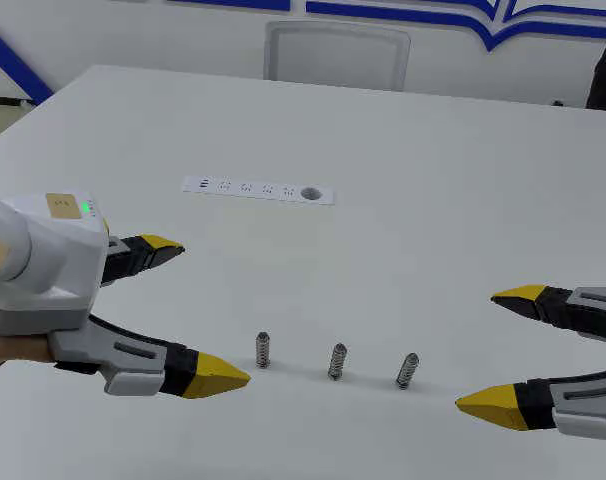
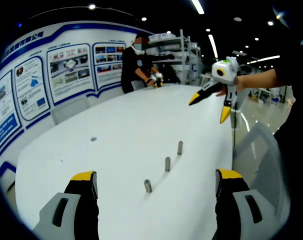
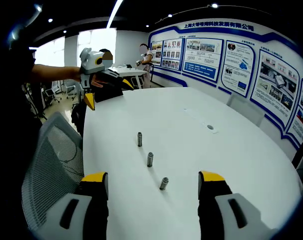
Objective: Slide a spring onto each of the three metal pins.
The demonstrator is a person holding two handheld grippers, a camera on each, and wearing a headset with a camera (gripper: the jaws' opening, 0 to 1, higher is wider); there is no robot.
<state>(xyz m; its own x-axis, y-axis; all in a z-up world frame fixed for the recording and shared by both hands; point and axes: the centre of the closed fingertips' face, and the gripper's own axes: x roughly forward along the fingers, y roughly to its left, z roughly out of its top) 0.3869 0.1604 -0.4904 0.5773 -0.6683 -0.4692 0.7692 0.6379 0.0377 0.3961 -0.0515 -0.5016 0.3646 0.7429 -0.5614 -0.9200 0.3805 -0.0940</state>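
Observation:
Three short metal pins stand in a row on the white table, each with a spring coiled around it: left [image 1: 263,349], middle [image 1: 337,361], right [image 1: 407,370]. They also appear in the left gripper view, nearest pin [image 2: 148,186], and in the right gripper view, nearest pin [image 3: 164,183]. My left gripper [image 1: 205,312] is open at the left of the row, yellow-tipped jaws wide apart and holding nothing. My right gripper [image 1: 501,350] is open at the right of the row, also holding nothing. Each gripper faces the row from its own side.
A white power strip [image 1: 258,189] lies flat on the table behind the pins. A grey chair [image 1: 336,55] stands at the table's far edge. A mesh chair [image 3: 49,165] is by the near edge. A person [image 2: 139,62] stands at another table far off.

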